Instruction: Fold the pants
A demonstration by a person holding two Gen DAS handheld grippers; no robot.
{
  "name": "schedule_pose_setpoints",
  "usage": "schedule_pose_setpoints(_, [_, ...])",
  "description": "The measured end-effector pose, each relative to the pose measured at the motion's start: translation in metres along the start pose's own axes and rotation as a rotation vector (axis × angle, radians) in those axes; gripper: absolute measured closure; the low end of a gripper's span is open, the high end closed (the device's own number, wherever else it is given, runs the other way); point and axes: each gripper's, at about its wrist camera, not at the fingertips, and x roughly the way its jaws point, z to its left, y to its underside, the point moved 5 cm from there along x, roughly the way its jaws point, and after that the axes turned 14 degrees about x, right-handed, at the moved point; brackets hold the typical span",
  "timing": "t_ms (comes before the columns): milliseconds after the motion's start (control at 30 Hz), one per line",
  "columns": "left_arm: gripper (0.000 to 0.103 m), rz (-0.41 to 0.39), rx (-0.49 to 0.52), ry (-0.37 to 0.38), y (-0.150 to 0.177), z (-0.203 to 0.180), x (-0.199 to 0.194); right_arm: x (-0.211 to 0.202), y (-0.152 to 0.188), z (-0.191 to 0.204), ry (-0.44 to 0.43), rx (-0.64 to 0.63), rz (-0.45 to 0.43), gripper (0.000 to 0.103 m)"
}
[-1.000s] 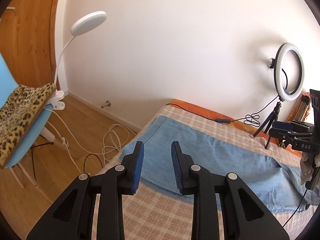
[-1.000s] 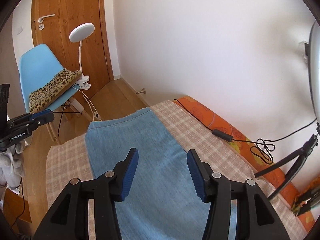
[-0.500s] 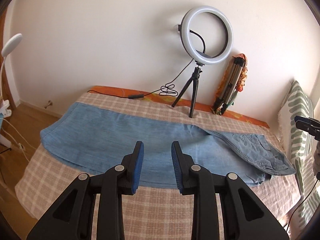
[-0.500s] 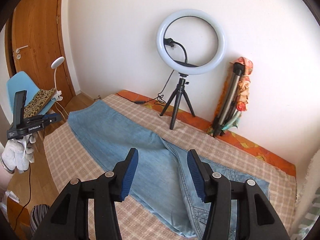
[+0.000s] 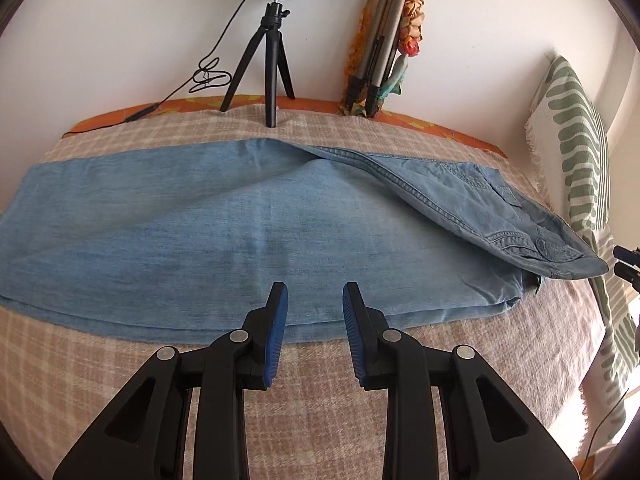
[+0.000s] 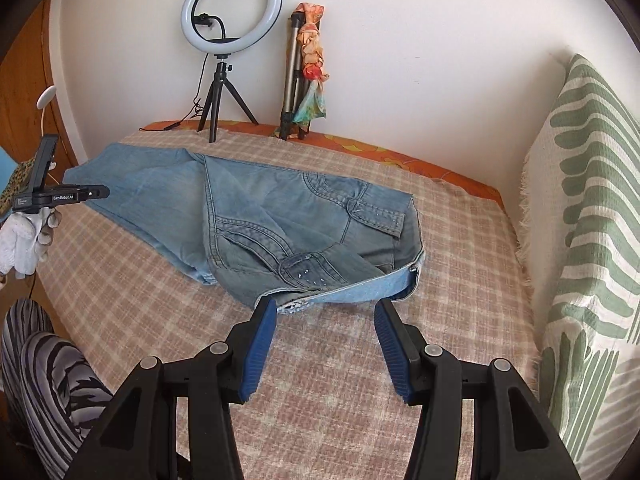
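Spread across the checked bed (image 5: 120, 360), the jeans (image 5: 240, 240) are now faced squarely, the door and chair swung from view. Both tongs, left (image 5: 314, 320) and right (image 6: 325, 332), are held apart, empty.

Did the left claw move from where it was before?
Yes. The left claw swung right along the bed: before, it faced the lamp and chair by the pants' hem; now it faces their middle, below the ring light.

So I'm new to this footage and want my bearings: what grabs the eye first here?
The blue jeans dominate, spread lengthwise across the checked bedspread, the waistband end crumpled nearest the right gripper. Behind them by the white wall stands a ring light on a small black tripod, with a folded tripod draped in a colourful scarf beside it. Both grippers hover open and empty, the left gripper over the jeans' near edge.
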Motion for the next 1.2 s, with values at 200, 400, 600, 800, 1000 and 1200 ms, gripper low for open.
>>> schedule_pose_setpoints(200, [0.077,0.051,0.012,0.002,0.003,-0.008,0.025,0.016,0.012,0.010,0.044,-0.203,-0.038,0.041])
schedule_pose_setpoints(400, [0.077,0.078,0.015,-0.006,0.004,-0.008,0.038,0.037,0.007,0.037,0.037,-0.427,-0.055,0.032])
schedule_pose_setpoints(600, [0.077,0.083,0.042,-0.013,0.002,-0.011,0.044,0.052,-0.005,0.047,-0.021,-0.483,-0.012,0.086])
schedule_pose_setpoints(800, [0.077,0.082,0.071,-0.026,0.001,-0.011,0.052,0.058,-0.059,0.025,0.030,-0.392,-0.101,0.098])
schedule_pose_setpoints(1000, [0.077,0.072,0.098,-0.033,0.003,-0.012,0.057,0.111,-0.130,-0.021,0.184,-0.269,-0.111,0.100])
schedule_pose_setpoints(1200, [0.077,0.057,0.116,-0.033,0.006,-0.015,0.055,0.196,-0.146,-0.062,0.272,-0.174,0.028,0.100])
